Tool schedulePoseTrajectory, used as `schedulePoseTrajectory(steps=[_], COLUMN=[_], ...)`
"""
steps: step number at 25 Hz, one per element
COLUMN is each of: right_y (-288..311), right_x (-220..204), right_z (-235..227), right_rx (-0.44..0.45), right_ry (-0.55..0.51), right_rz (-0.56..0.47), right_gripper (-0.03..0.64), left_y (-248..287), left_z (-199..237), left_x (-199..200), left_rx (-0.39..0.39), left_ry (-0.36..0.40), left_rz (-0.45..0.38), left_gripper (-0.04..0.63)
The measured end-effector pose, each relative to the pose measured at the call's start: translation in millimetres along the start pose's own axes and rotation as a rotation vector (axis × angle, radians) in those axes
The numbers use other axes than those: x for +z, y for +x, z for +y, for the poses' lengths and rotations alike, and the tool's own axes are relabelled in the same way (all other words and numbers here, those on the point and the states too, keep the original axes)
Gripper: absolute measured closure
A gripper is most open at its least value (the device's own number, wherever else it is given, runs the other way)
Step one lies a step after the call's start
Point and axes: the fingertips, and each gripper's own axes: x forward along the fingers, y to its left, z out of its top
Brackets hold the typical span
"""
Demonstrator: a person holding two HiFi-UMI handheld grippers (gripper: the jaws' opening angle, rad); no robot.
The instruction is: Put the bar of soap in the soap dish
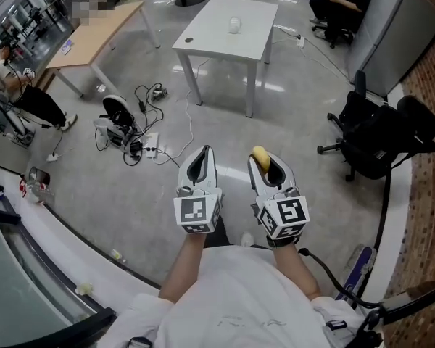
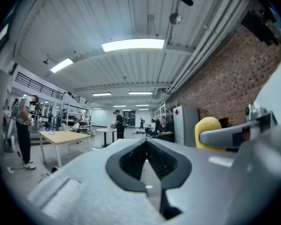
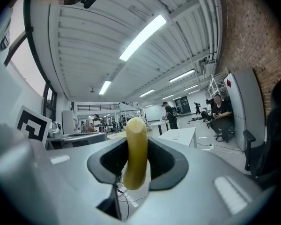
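While bare floor (image 1: 225, 133) reaches 1 white table (image 1: 217, 31), right hand-held gripper (image 1: 267, 164) squeezes 1 soap (image 3: 135, 153); left hand-held gripper (image 1: 200, 158) is closed.

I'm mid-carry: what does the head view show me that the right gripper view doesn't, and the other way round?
Only the head view: the left gripper, jaws together and empty, the person's forearms, and a small white object, too small to identify. Only the right gripper view: the ceiling lights and the pads clamping the soap's sides. Both: the right gripper holding the yellow bar of soap, and the white table ahead.
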Motion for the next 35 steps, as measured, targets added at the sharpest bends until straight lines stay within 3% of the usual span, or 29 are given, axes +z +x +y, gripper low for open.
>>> schedulePoseTrajectory(steps=[5, 10, 14, 20, 27, 32, 35], right_y=[65.5, 149.5, 208.5, 277.4, 337.6, 388.9, 424.6], right_x=[-10.6, 8.4, 16.3, -6.5, 0.3, 11.0, 29.4], right_z=[-18.6, -28.6, -32.8, -28.6, -54.7, -103.6, -140.6], right_rx=[-0.006, -0.015, -0.042, -0.053, -0.048, -0.048, -0.04], right_ry=[0.025, 0.022, 0.02, 0.06, 0.038, 0.014, 0.022], right_rz=[0.06, 0.052, 0.046, 0.08, 0.061, 0.045, 0.028], right_gripper=[0.497, 0.497, 0.497, 0.497, 0.497, 0.497, 0.497], left_y=[66.1, 137.4, 183.9, 235.9, 294.2, 369.3, 416.9], left_z=[11.2, 65.2, 101.6, 119.7, 155.7, 173.7, 167.8], left_x=[-15.4, 2.1, 15.9, -8.2, -17.6, -27.8, -18.4], left_rx=[-0.115, -0.133, -0.158, -0.25, -0.218, -0.181, -0.203], left_ry=[-0.023, -0.051, -0.076, -0.12, -0.142, -0.138, -0.111], left_rz=[-0.042, -0.081, -0.058, -0.034, -0.052, -0.03, -0.035], left_gripper=[0.595, 0.595, 0.594, 0.594, 0.594, 0.594, 0.594])
